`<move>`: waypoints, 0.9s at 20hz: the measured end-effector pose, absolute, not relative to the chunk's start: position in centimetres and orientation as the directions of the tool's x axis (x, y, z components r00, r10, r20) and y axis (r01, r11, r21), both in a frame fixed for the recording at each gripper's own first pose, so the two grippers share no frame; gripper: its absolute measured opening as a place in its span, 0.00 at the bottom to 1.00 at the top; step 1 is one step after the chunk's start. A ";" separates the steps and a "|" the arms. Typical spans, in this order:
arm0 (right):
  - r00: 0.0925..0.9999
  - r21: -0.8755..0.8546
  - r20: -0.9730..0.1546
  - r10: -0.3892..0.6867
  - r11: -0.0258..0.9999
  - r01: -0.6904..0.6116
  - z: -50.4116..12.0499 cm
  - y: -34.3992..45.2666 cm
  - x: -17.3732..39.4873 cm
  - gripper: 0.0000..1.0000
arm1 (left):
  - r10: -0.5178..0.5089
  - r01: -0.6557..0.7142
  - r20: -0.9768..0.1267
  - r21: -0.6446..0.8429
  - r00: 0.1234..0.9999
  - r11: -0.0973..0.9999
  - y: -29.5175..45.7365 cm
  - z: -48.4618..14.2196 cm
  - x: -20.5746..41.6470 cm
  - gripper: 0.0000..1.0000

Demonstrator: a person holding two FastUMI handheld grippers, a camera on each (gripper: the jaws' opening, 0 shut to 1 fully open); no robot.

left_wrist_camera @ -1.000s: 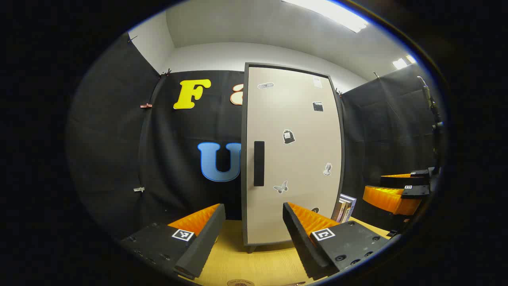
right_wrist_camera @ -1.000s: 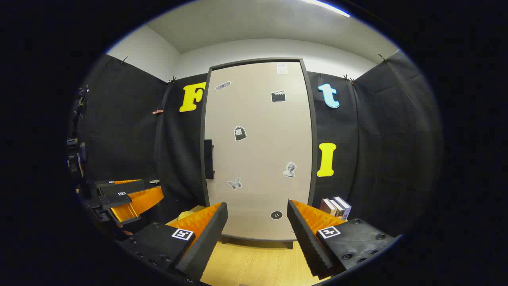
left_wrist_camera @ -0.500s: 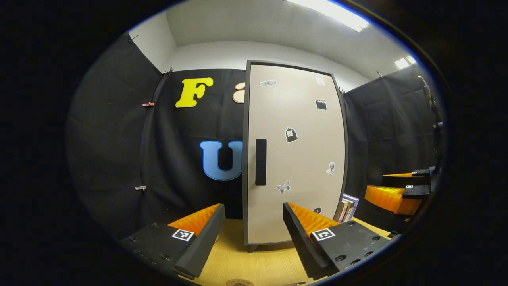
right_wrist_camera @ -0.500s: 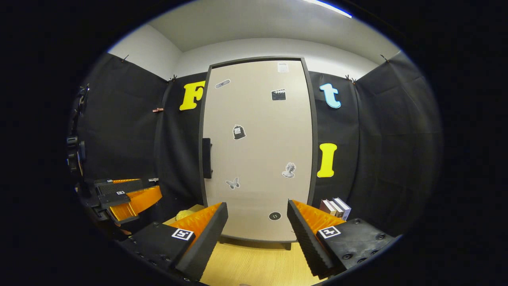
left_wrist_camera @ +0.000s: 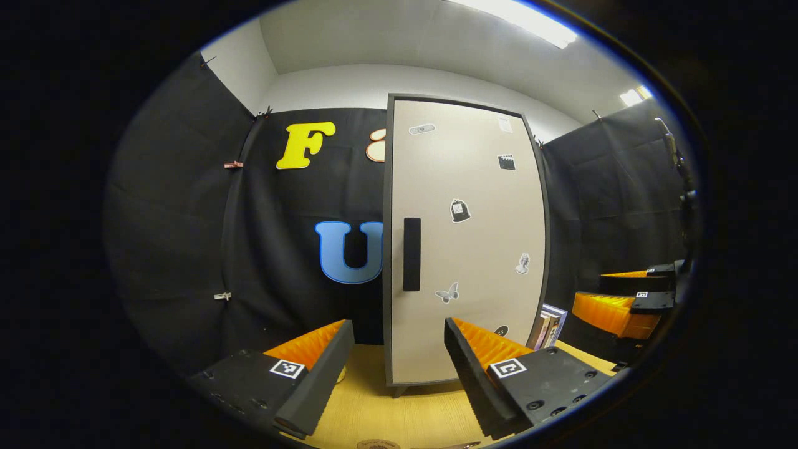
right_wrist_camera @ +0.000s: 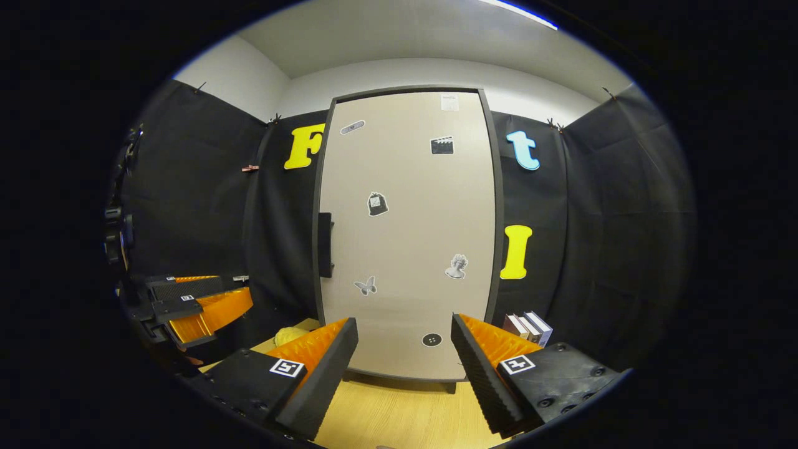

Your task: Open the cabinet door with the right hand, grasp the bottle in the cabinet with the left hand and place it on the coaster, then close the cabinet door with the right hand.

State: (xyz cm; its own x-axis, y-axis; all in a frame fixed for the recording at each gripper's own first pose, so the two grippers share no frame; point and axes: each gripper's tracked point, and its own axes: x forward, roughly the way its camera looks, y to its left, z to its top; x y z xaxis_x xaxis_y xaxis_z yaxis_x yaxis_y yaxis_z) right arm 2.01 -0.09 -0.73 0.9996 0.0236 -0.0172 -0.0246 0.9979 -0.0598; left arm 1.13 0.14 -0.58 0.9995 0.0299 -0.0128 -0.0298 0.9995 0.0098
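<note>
The tall beige cabinet door (left_wrist_camera: 467,249) stands shut, with a dark vertical handle (left_wrist_camera: 411,254) near its left edge, so the inside is hidden. My left gripper (left_wrist_camera: 399,349) is open just above the table in front of the door, nothing between its fingers. A round coaster (left_wrist_camera: 377,444) peeks in at the bottom edge below it. In the right gripper view the same door (right_wrist_camera: 405,237) and handle (right_wrist_camera: 324,244) face me, and my right gripper (right_wrist_camera: 405,355) is open and apart from the door. The right gripper (left_wrist_camera: 589,288) shows far right, the left gripper (right_wrist_camera: 240,289) far left.
The cabinet stands on a light wooden table (right_wrist_camera: 399,411). Several books (right_wrist_camera: 527,324) lean at the cabinet's right side, seen too as books (left_wrist_camera: 548,324). A yellowish object (right_wrist_camera: 290,335) lies on the table left of the cabinet. Black cloth walls surround the booth.
Both grippers have drifted slightly; the cabinet sits a little farther right in the left gripper view and a little larger in the right gripper view. The door stays shut.
</note>
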 end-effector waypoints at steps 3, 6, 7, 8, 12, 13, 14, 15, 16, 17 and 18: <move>0.999 -0.076 -0.035 0.033 0.996 -0.036 -1.2 -0.4 2.5 0.98 | 0.055 -0.055 -0.004 0.016 0.998 0.998 0.6 -0.3 1.0 0.92; 0.996 -0.078 -0.029 0.080 0.994 -0.082 -0.6 0.2 2.8 0.98 | 0.111 -0.112 0.006 0.014 0.994 0.994 1.8 0.3 0.2 0.92; 0.995 -0.089 -0.018 0.101 0.991 -0.102 -0.3 0.3 3.0 0.98 | 0.136 -0.137 0.010 0.016 0.991 0.991 2.4 0.4 -0.2 0.92; 0.993 -0.107 -0.008 0.120 0.987 -0.120 -0.2 0.6 3.3 0.98 | 0.163 -0.163 0.008 0.022 0.987 0.986 2.9 0.4 -0.4 0.92; 0.985 -0.181 0.008 0.172 0.969 -0.168 -0.7 1.9 4.9 0.98 | 0.284 -0.283 -0.024 0.033 0.959 0.959 5.0 -0.6 -1.8 0.92; 0.983 -0.191 0.025 0.180 0.966 -0.172 -0.4 2.4 5.3 0.98 | 0.300 -0.300 -0.031 0.030 0.953 0.954 5.3 -1.0 -2.2 0.92; 0.982 -0.195 0.042 0.187 0.965 -0.175 0.0 3.1 5.6 0.98 | 0.308 -0.307 -0.034 0.028 0.951 0.951 5.6 -1.1 -2.6 0.92; 0.977 -0.192 0.046 0.210 0.961 -0.198 0.2 4.1 6.0 0.98 | 0.307 -0.306 -0.033 0.027 0.951 0.951 5.9 -1.2 -2.8 0.92; 0.972 -0.186 0.034 0.232 0.957 -0.222 0.1 5.4 6.3 0.98 | 0.306 -0.305 -0.030 0.026 0.952 0.952 6.4 -1.0 -2.6 0.92; 0.970 -0.174 0.024 0.243 0.956 -0.235 0.1 6.3 6.8 0.98 | 0.306 -0.306 -0.027 0.025 0.952 0.952 7.1 -1.0 -2.5 0.92; 0.967 -0.161 0.019 0.253 0.956 -0.246 0.1 7.4 7.6 0.97 | 0.301 -0.301 -0.018 0.021 0.953 0.953 7.9 -0.8 -2.1 0.92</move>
State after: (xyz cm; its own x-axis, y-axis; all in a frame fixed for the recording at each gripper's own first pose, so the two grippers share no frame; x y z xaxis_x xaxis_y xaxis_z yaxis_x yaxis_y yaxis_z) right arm 7.56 7.40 0.08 0.9673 0.2528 0.0193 -0.2465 0.9556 -0.1614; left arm -2.14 7.89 -0.77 0.9533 0.3014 -0.0182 -0.3010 0.9534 0.0211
